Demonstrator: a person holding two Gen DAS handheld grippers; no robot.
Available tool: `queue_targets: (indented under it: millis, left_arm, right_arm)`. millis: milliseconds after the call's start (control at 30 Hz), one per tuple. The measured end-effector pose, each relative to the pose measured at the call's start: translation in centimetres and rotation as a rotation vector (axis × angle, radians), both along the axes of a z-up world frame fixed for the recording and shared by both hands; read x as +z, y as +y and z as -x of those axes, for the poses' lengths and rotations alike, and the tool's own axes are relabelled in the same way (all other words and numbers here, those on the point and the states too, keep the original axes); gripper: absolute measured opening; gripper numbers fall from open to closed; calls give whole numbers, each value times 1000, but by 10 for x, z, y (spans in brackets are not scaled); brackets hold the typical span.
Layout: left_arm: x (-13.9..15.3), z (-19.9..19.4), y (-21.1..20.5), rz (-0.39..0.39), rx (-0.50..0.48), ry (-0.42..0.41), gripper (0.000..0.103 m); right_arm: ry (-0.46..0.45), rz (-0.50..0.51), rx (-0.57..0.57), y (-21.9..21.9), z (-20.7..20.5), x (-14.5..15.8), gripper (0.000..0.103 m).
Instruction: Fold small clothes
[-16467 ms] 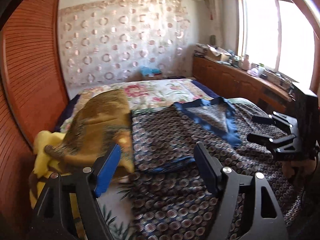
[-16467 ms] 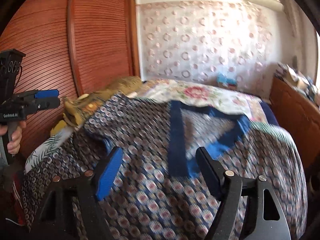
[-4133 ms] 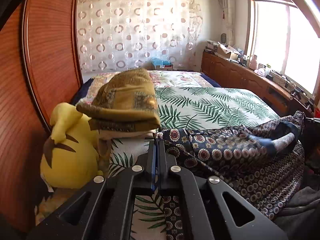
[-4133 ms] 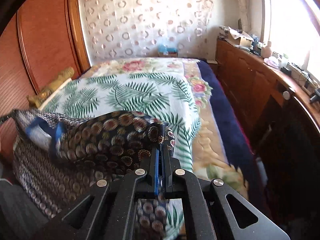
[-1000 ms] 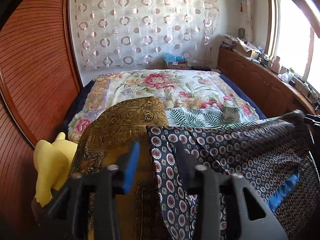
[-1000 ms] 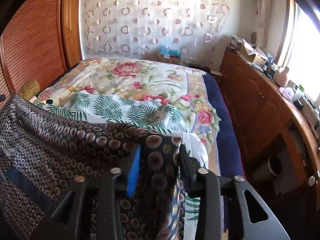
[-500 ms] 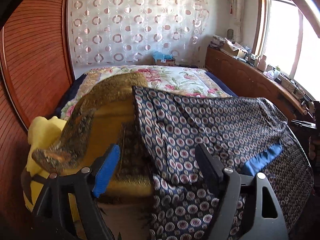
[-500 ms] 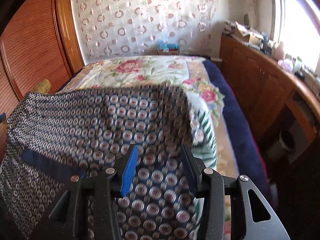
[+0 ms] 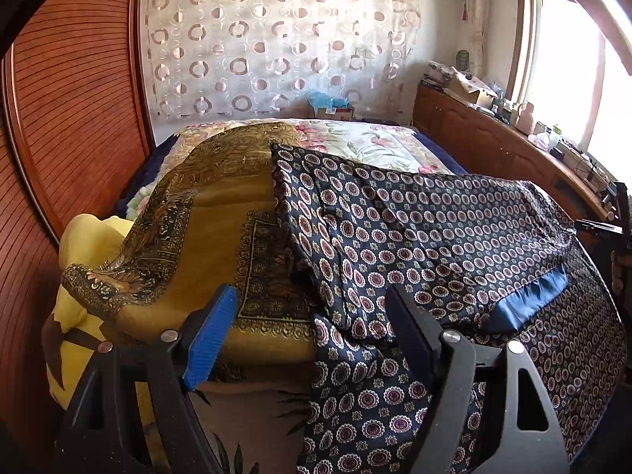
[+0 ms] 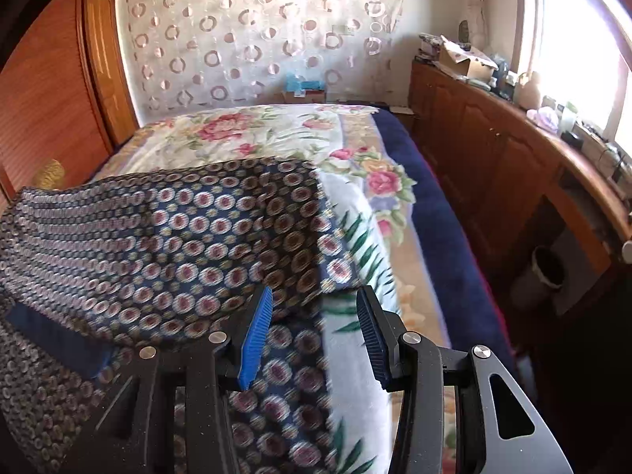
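That navy medallion-print garment (image 9: pixel 414 237) looks thin, silky and slippery, folded over on the bed (image 10: pixel 276 134) beside the mustard blanket (image 9: pixel 213 213); both the left gripper (image 9: pixel 312 335) and right gripper (image 10: pixel 312 331) are released, empty; I'd pinch the blue-trimmed edge (image 9: pixel 529 300).

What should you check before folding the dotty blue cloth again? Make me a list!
1. Left gripper open and empty: ok, nothing between its pads.
2. Right gripper open and empty: ok, cloth lies beneath it, not pinched.
3. Cloth folded over and lying on the bed: ok, top layer rests on the lower one.
4. Fold smooth: not ok, its left edge rides up over the gold blanket.
5. Blue trim lined up: cannot tell, only part shows.
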State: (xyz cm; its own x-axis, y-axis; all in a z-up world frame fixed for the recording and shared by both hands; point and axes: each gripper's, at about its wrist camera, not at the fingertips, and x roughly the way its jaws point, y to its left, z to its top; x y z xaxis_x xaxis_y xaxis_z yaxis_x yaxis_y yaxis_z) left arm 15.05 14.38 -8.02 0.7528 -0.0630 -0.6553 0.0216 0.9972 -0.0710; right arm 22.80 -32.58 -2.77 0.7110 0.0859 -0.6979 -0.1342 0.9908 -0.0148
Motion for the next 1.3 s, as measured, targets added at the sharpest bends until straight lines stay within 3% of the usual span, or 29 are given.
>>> queue_targets:
  millis: [100, 133, 167, 233, 300, 367, 467, 600, 733, 1067, 1233, 1300]
  left_arm:
    - [1, -6, 1, -13, 2, -10, 78]
    - [0, -8, 1, -15, 2, -9, 74]
    - [-1, -11, 1, -15, 1, -4, 68]
    - [-2, -19, 3, -6, -4, 13, 46]
    - [-3, -26, 4, 2, -7, 21, 33]
    - [-6, -32, 5, 2, -4, 33, 26]
    - [-8, -39, 4, -6, -3, 46, 20]
    - [-7, -41, 1, -22, 3, 45, 4]
    - [-1, -36, -4, -30, -8, 24, 3]
    - [33, 7, -12, 33, -58, -67, 2]
    - [42, 24, -7, -2, -40, -106, 2]
    - [44, 27, -3, 17, -44, -104, 2]
  right_arm:
    - [19, -5, -17, -4, -15, -2, 46]
    - [25, -8, -19, -4, -21, -4, 46]
    - [32, -11, -19, -4, -27, -6, 46]
    - [45, -9, -21, -1, -41, -13, 46]
    - [56, -13, -14, 1, -49, -18, 46]
    - [61, -10, -11, 1, -51, -16, 45]
    - [72, 12, -2, 5, -58, -17, 38]
    - [58, 49, 29, 12, -58, -15, 8]
    - [20, 56, 61, 17, -48, -9, 2]
    - [-99, -79, 162, 14, 11, 29, 1]
    - [-145, -115, 184, 1, 46, 41, 1]
    - [-153, -142, 186, -6, 57, 45, 1]
